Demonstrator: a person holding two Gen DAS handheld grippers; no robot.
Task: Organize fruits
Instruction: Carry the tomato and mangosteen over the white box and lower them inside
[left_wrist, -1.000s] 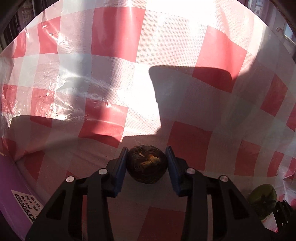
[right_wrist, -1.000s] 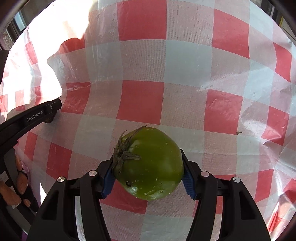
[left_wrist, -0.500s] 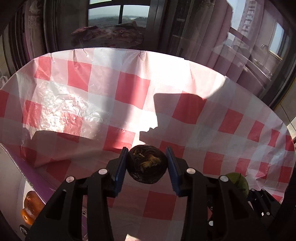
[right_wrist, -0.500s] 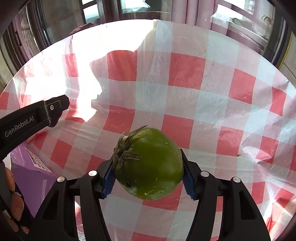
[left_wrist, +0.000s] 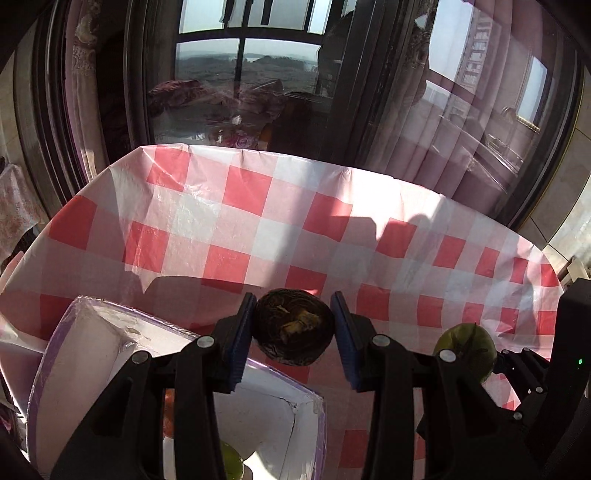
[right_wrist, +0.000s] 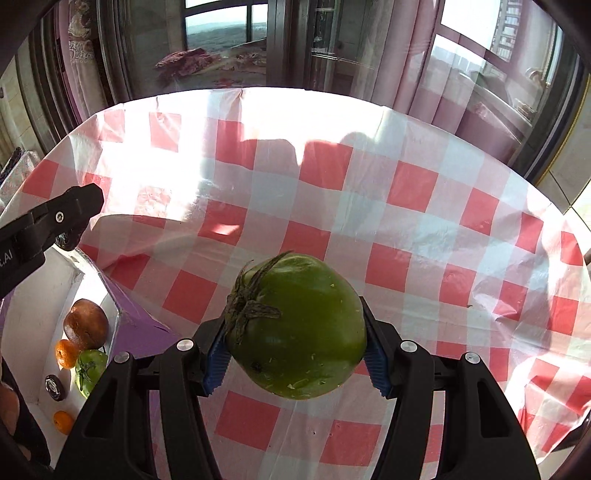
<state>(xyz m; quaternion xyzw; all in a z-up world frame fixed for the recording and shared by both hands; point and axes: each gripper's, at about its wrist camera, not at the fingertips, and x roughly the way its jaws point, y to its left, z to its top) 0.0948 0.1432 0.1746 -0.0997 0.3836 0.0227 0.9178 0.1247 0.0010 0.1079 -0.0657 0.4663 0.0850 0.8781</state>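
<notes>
My left gripper (left_wrist: 293, 328) is shut on a small dark brown round fruit (left_wrist: 294, 326) and holds it above the far edge of an open purple box (left_wrist: 110, 332). My right gripper (right_wrist: 295, 328) is shut on a large green tomato (right_wrist: 299, 325) held above the checked tablecloth. In the left wrist view the right gripper and its tomato (left_wrist: 467, 345) show at the right. In the right wrist view the left gripper (right_wrist: 48, 229) shows at the left, over the box (right_wrist: 136, 325). The box holds a brown fruit (right_wrist: 85, 324), oranges (right_wrist: 65, 353), a green tomato (right_wrist: 90, 371) and a small dark fruit (right_wrist: 54, 387).
The round table has a red-and-white checked plastic cloth (right_wrist: 406, 229). Dark window frames and pink curtains (left_wrist: 436, 147) stand behind the table's far edge. Sun glare lies on the cloth at the left (right_wrist: 173, 184).
Both grippers have risen and tilted up, each still holding its fruit. The table's far edge, the windows and the open box have come into view.
</notes>
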